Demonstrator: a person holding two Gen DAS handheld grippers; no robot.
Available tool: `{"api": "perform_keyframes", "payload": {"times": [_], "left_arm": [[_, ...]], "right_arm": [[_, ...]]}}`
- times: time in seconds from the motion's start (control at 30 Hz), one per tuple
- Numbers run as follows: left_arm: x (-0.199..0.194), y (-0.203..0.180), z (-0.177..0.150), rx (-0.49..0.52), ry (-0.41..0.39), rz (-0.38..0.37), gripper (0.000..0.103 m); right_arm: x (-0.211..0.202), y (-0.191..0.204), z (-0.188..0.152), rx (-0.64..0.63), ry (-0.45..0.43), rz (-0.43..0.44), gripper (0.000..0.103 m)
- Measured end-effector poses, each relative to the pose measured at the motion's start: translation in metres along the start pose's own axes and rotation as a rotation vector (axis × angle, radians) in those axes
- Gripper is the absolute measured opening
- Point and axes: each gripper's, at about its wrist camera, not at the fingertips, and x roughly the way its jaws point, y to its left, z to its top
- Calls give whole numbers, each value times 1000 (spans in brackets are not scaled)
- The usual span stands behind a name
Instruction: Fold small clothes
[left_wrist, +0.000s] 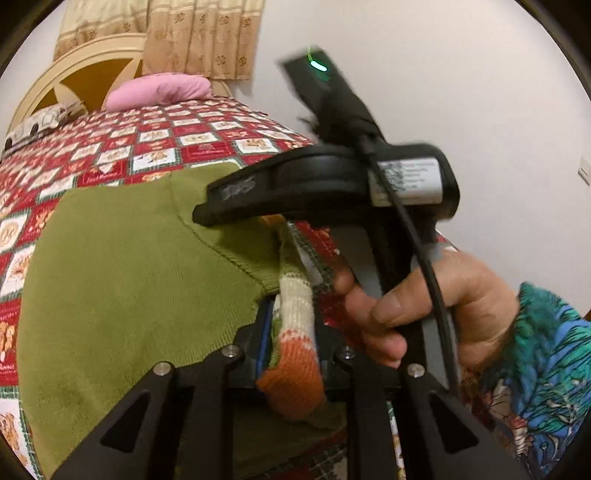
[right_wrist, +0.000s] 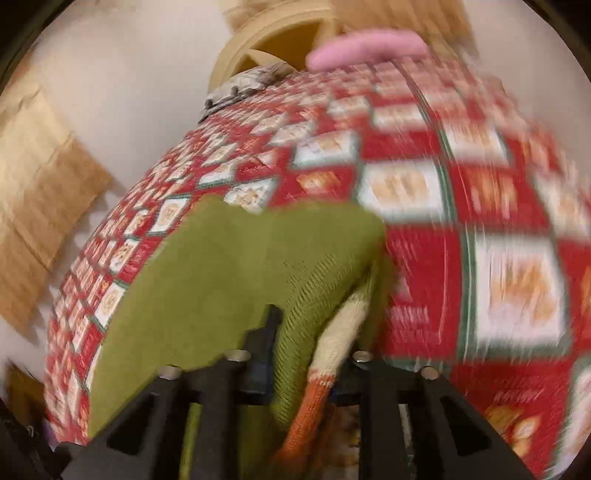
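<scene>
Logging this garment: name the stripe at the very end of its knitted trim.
The orange stripe: it ends the trim, nearest the camera; the cream stripe lies between it and the green sweater.

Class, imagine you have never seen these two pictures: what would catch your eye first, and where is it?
The green sweater fills the middle of both views, spread over a red checked quilt. Its cream-and-orange striped part is pinched in the left gripper and the right gripper. In the left view, a hand in a blue patterned sleeve holds the other gripper at the right.
</scene>
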Motion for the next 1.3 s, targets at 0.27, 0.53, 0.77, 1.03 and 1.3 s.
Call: {"api": "perform_keyframes", "payload": {"times": [0.27,0.53,0.77,1.03,1.3], "left_arm": [[-43,0,-21,64,-25,-29,55],[-136,90,-58,-121,-157,86,77],[-130,120,-63,-249,-73,154,77],[-104,91,-83,-45,48,202,78],[-92,124,-64,-203,12,159,28]], "right_arm": [[-46,-5,-17,134,-70,-94,29],[-147,59,-95,20,-194,-279,29],[-134,121,-135,-123,-175,-341,29],[-80,122,-133,-337,-5,-596,29],[-109,103,-122,-87,-57,-364,9]]}}
